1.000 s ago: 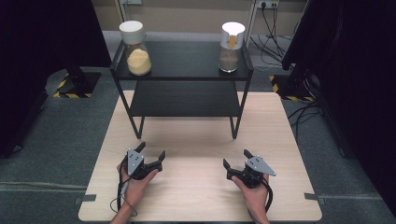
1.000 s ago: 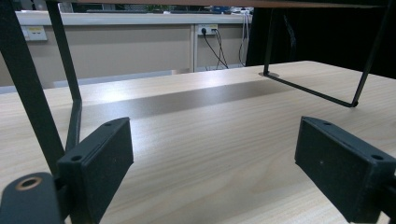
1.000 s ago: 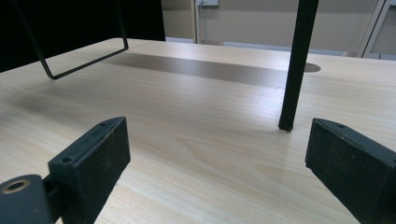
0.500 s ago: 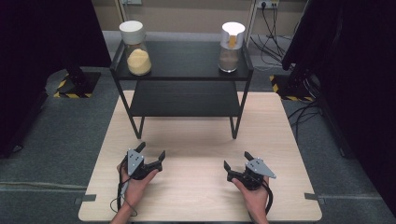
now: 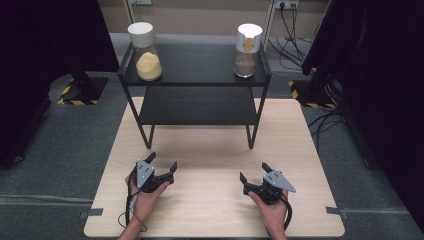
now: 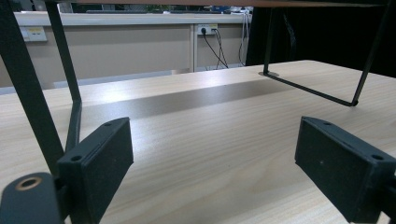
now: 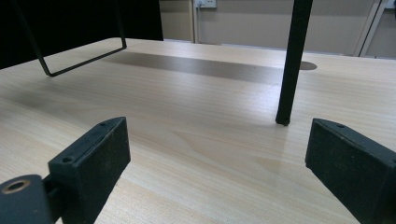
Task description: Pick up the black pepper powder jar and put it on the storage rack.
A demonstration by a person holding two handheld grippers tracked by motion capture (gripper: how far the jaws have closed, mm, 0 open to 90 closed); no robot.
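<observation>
Two glass jars stand on the top of a black two-tier shelf (image 5: 195, 75): one with yellow grains and a white lid (image 5: 145, 51) at the left, one with brownish contents and a white lid (image 5: 247, 50) at the right. My left gripper (image 5: 162, 163) rests on the wooden table (image 5: 210, 155) near its front edge, held in a hand, jaws wide open and empty. My right gripper (image 5: 253, 172) rests at the front right, also open and empty. In the left gripper view the pads (image 6: 100, 163) frame bare table; in the right gripper view the pads (image 7: 95, 154) face a shelf leg (image 7: 289, 65).
The shelf's thin black legs (image 5: 252, 127) stand on the table's far half, with a lower tier (image 5: 197, 105) beneath the top. Black curtains flank both sides. Cables (image 5: 295, 25) lie on the floor behind. Bare table lies between the grippers and the shelf.
</observation>
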